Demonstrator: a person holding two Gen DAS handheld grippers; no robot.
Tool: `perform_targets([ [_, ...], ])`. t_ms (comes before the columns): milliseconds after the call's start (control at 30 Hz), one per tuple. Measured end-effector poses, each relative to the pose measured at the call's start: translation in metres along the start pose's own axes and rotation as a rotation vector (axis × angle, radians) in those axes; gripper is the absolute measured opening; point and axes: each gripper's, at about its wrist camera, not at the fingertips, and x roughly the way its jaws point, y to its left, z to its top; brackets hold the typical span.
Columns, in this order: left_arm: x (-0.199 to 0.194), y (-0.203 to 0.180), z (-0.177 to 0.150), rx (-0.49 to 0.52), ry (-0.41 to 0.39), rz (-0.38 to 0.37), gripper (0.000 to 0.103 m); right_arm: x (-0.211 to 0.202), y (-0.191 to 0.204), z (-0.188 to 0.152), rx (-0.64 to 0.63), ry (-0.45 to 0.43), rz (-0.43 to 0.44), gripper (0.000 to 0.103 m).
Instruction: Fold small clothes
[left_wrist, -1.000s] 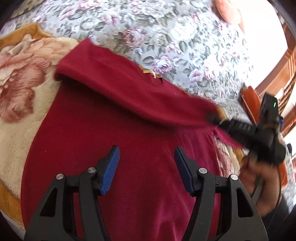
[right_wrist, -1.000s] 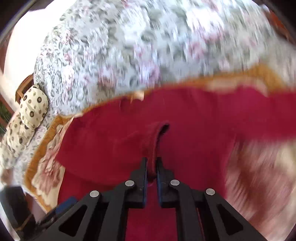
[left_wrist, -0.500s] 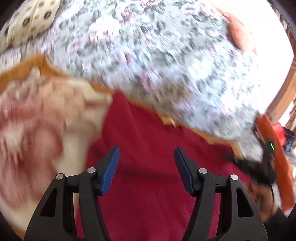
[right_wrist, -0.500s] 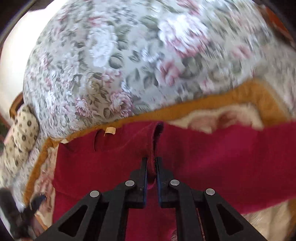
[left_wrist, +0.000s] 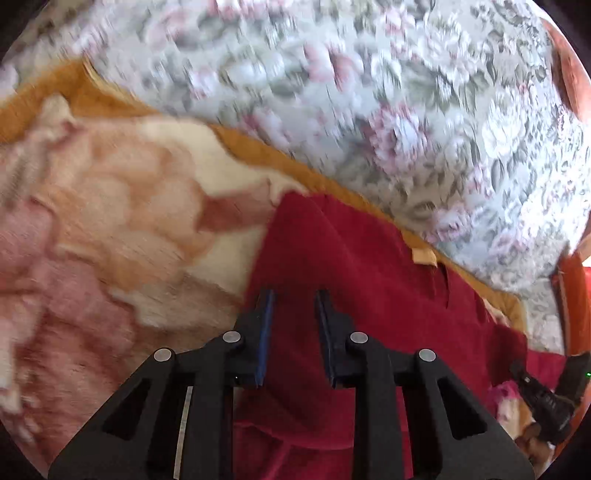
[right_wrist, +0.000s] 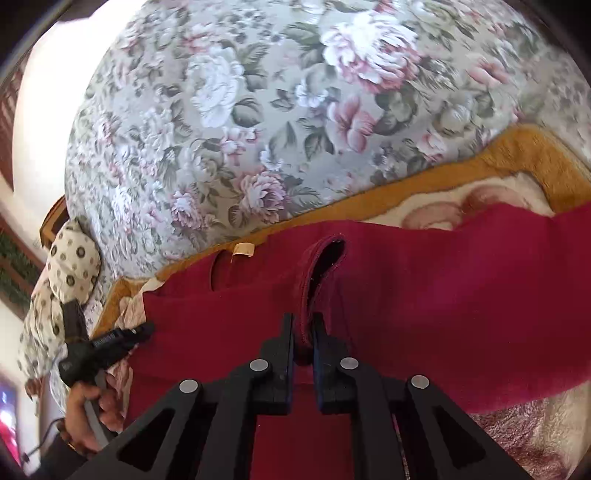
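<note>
Red sweater (right_wrist: 424, 295) lies on the plush blanket (left_wrist: 110, 221), its cuff clenched in the right tongs (right_wrist: 303, 328) (left tongs (left_wrist: 293, 301) closing over its edge, grip unclear), so a shallow bite could slip.

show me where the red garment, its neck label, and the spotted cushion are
red garment (right_wrist: 424, 291), right wrist view, on the flat sleeve cloth
neck label (right_wrist: 243, 249), right wrist view, on the tan tag
spotted cushion (right_wrist: 72, 258), right wrist view, on its upper face
</note>
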Motion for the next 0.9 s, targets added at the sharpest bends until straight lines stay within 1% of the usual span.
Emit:
perform_targets([
  [33, -0.006, -0.001, 0.002, 0.005, -0.027, 0.016, 0.024, 0.002, -0.002, 0.0, 0.001, 0.001, -0.007, 0.007],
  [67, -0.013, -0.004, 0.002, 0.009, -0.06, 0.011, 0.024, 0.003, -0.005, 0.0, 0.01, 0.002, -0.008, 0.007],
  [100, -0.019, -0.01, 0.002, 0.011, -0.086, -0.008, 0.024, 0.004, -0.008, 0.001, 0.023, 0.001, -0.009, 0.007],
  [133, -0.022, -0.018, 0.003, 0.022, -0.097, -0.044, 0.025, 0.004, -0.013, 0.001, 0.04, -0.002, -0.014, 0.007],
  [167, -0.02, -0.027, 0.005, 0.039, -0.087, -0.072, 0.029, 0.005, -0.016, 0.002, 0.054, -0.006, -0.019, 0.007],
  [200, -0.015, -0.039, 0.004, 0.07, -0.072, -0.093, 0.029, 0.005, -0.02, 0.003, 0.071, -0.008, -0.022, 0.007],
  [233, -0.007, -0.048, 0.004, 0.097, -0.052, -0.092, 0.029, 0.007, -0.024, 0.004, 0.084, -0.004, -0.03, 0.007],
  [267, 0.002, -0.052, 0.004, 0.113, -0.031, -0.075, 0.029, 0.008, -0.028, 0.005, 0.093, 0.003, -0.044, 0.007],
  [300, 0.016, -0.054, 0.005, 0.125, 0.003, -0.025, 0.029, 0.01, -0.033, 0.006, 0.103, 0.012, -0.061, 0.007],
  [333, 0.034, -0.048, 0.005, 0.118, 0.045, 0.064, 0.029, 0.011, -0.039, 0.006, 0.115, 0.03, -0.084, 0.008],
  [367, 0.038, -0.041, 0.004, 0.101, 0.042, 0.07, 0.027, 0.011, -0.045, 0.006, 0.129, 0.045, -0.088, 0.009],
  [400, 0.035, -0.033, 0.004, 0.078, 0.001, 0.056, 0.027, 0.008, -0.051, 0.006, 0.148, 0.05, -0.074, 0.01],
  [433, 0.034, -0.03, 0.004, 0.064, 0.005, 0.047, 0.027, 0.002, -0.055, 0.006, 0.157, 0.04, -0.079, 0.011],
  [467, 0.032, -0.029, 0.004, 0.07, 0.002, 0.046, 0.027, -0.005, -0.055, 0.006, 0.153, 0.019, -0.1, 0.015],
  [500, 0.029, -0.029, 0.004, 0.086, -0.005, 0.055, 0.027, -0.014, -0.054, 0.006, 0.139, -0.01, -0.117, 0.016],
  [567, 0.027, -0.027, 0.002, 0.115, -0.012, 0.071, 0.027, -0.029, -0.04, 0.008, 0.074, -0.075, -0.179, 0.016],
  [600, 0.027, -0.026, 0.002, 0.12, -0.014, 0.073, 0.025, -0.034, -0.028, 0.008, 0.019, -0.099, -0.178, 0.016],
  [633, 0.025, -0.023, 0.0, 0.11, -0.016, 0.076, 0.023, -0.034, -0.012, 0.007, -0.06, -0.102, -0.15, 0.016],
  [667, 0.025, -0.021, 0.001, 0.094, -0.014, 0.081, 0.02, -0.029, 0.001, 0.006, -0.126, -0.087, -0.13, 0.016],
  [700, 0.026, -0.019, 0.001, 0.083, -0.012, 0.083, 0.019, -0.021, 0.014, 0.004, -0.199, -0.062, -0.121, 0.016],
  [733, 0.026, -0.016, 0.002, 0.076, -0.007, 0.079, 0.019, -0.011, 0.022, 0.002, -0.254, -0.035, -0.14, 0.016],
  [767, 0.031, -0.022, 0.001, 0.075, -0.005, 0.078, 0.018, 0.0, 0.023, -0.001, -0.275, 0.0, -0.16, 0.016],
  [833, 0.032, -0.024, -0.001, 0.082, -0.002, 0.085, 0.018, 0.029, 0.01, -0.006, -0.232, 0.126, -0.186, 0.016],
  [867, 0.03, -0.026, -0.001, 0.094, 0.001, 0.098, 0.018, 0.024, 0.009, -0.005, -0.226, 0.084, -0.171, 0.016],
  [900, 0.027, -0.03, -0.002, 0.104, 0.0, 0.115, 0.018, 0.018, 0.009, -0.002, -0.215, 0.076, -0.169, 0.016],
])
